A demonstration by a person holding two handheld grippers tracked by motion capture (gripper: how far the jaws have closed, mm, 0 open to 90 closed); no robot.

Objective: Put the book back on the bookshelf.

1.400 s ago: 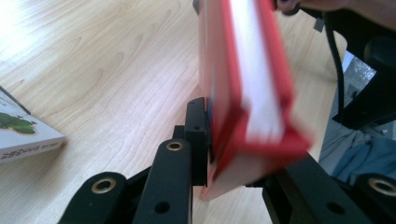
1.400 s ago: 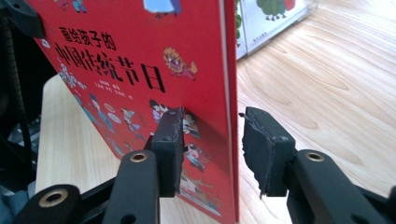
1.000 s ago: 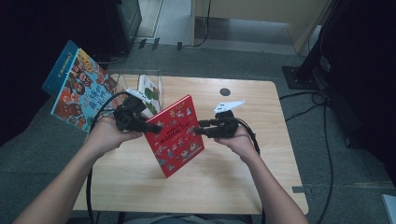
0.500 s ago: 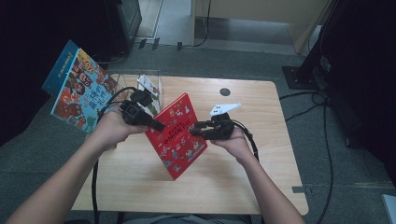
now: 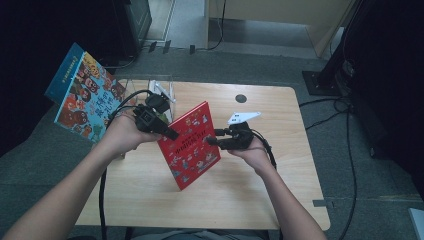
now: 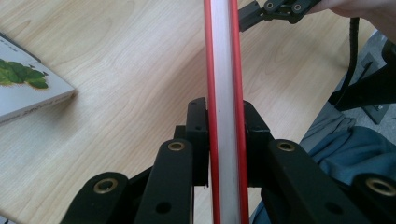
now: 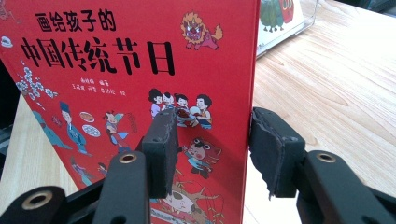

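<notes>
The wooden table (image 5: 280,165) carries the work, and the red book (image 5: 191,144) is held over its middle, with its lower corner pointing toward 6 o'clock. Compared with half a second ago, the book is tilted a little more and its left edge is raised higher. The left gripper (image 5: 170,134) has moved slightly toward 12 o'clock with it, while the right gripper (image 5: 212,139) stays almost at the same place.

In the left gripper view, the left gripper (image 6: 223,140) is closed narrowly on the book's edge (image 6: 223,70); both black jaws press against the red covers, with the pale pages between them. In the right gripper view, the right gripper (image 7: 211,149) stands half open around the book's right edge (image 7: 205,84). One jaw lies over the front cover, the other stands just beside the edge, and a small gap shows there, so I cannot tell if it really grips.

At 10 o'clock a blue picture book (image 5: 85,95) stands beyond the table's left edge, and a clear holder (image 5: 159,92) stands near the far rim.
</notes>
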